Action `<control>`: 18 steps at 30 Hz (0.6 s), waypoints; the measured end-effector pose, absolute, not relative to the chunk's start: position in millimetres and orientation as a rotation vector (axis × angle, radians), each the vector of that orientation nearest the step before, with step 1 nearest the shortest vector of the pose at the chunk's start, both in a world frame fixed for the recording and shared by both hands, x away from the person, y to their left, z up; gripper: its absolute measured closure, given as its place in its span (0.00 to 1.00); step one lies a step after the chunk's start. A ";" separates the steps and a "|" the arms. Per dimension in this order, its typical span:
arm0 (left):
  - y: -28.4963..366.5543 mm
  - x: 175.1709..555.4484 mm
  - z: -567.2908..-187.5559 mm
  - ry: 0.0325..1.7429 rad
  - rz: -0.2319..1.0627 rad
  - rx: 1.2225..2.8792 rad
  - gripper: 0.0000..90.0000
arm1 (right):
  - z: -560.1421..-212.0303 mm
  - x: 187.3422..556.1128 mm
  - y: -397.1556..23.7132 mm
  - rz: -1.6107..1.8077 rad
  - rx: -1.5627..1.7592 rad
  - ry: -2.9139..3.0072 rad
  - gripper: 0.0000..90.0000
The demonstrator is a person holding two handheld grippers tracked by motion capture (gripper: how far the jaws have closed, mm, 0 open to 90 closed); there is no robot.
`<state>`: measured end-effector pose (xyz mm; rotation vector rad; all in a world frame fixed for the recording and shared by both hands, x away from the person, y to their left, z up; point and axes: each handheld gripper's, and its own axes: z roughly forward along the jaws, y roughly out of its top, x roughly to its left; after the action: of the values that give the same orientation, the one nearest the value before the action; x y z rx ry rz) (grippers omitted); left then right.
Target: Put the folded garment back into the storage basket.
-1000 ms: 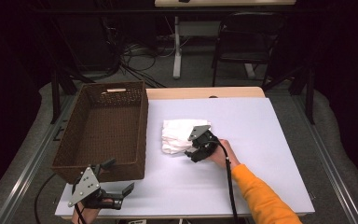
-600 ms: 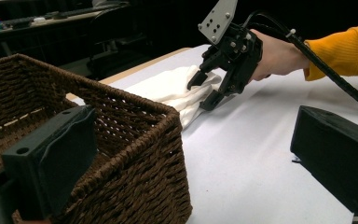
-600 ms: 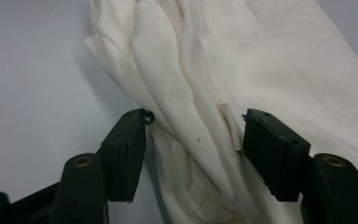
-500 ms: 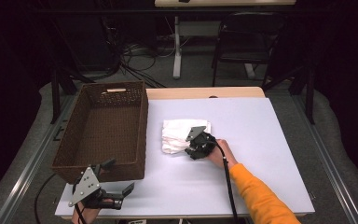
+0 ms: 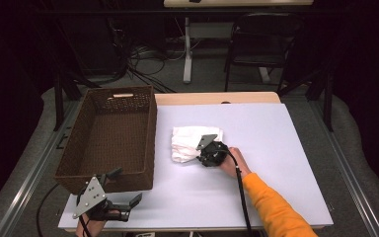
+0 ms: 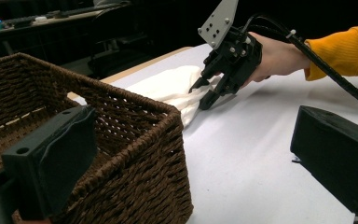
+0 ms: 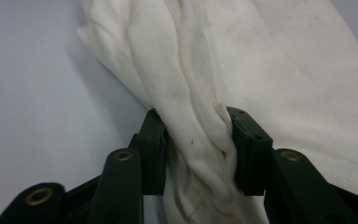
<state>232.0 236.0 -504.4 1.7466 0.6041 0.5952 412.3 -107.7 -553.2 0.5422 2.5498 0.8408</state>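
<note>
White cloth [image 5: 192, 142] lay bunched on the pale table [image 5: 286, 163], just right of the wicker basket [image 5: 111, 136] and near the table's middle. The right gripper [image 5: 201, 154] had just been closing its jaws, which now pinched a thick fold at the cloth's near-right edge. At the near-left corner, just in front of the basket, the left gripper [image 5: 128, 190] held its jaws wide apart with nothing between them.

Bright table, dark surroundings, soft focus
</note>
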 end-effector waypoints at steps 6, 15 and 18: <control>236.1 232.0 -504.3 0.608 0.598 1.746 0.00 | -553.7 412.8 -107.1 0.834 0.554 2.542 0.76; 236.3 232.0 -504.0 0.603 0.602 1.748 0.00 | -553.8 411.0 -105.2 0.816 0.549 2.518 0.83; 236.9 231.5 -503.6 0.605 0.607 1.741 0.00 | -551.1 410.6 -106.2 0.810 0.550 2.510 0.83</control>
<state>231.5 236.9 -503.6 1.7414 0.6053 0.6069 410.6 -106.2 -551.1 0.5502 2.5096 0.8100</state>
